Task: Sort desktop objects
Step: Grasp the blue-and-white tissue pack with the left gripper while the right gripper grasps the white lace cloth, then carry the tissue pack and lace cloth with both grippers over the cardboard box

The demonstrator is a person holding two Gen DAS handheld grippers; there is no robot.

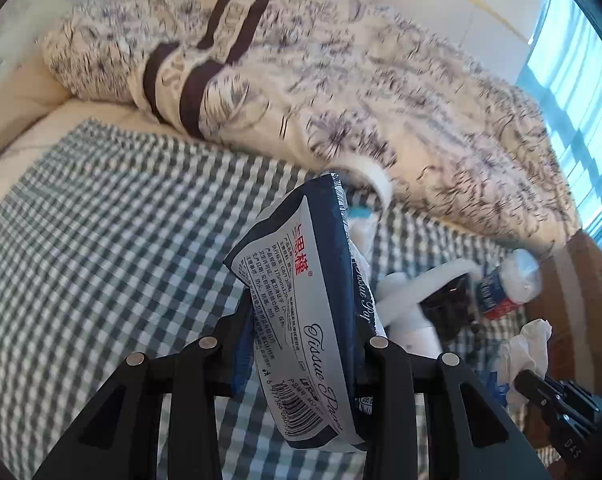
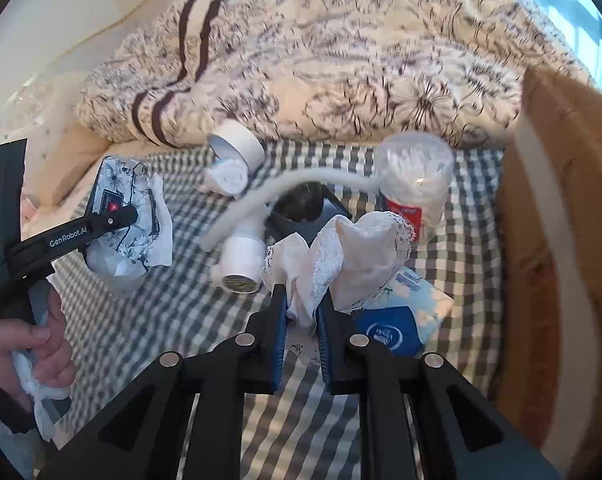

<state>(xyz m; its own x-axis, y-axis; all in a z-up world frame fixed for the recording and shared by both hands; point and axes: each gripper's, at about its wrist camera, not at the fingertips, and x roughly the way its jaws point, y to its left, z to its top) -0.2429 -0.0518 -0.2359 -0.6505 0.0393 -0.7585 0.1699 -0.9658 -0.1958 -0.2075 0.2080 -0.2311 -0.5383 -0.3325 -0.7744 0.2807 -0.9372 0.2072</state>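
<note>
Left gripper (image 1: 297,344) clamps the soft, squashy tissue pack (image 1: 301,300); right gripper (image 2: 301,320) pinches limp, probably weightless lace cloth (image 2: 357,252) beside it.

The tissue pack (image 1: 301,312) you hold reads "Tissue Paper" in script, with red Chinese characters, small print and a barcode on its white panel. The left gripper (image 2: 113,216) arm reads "GenRobot.AI". Other labels are illegible.

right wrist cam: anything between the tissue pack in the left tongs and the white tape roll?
Nothing: only bare checked cloth between the tissue pack, held in the left tongs, and the tape roll, in the right wrist view.
</note>
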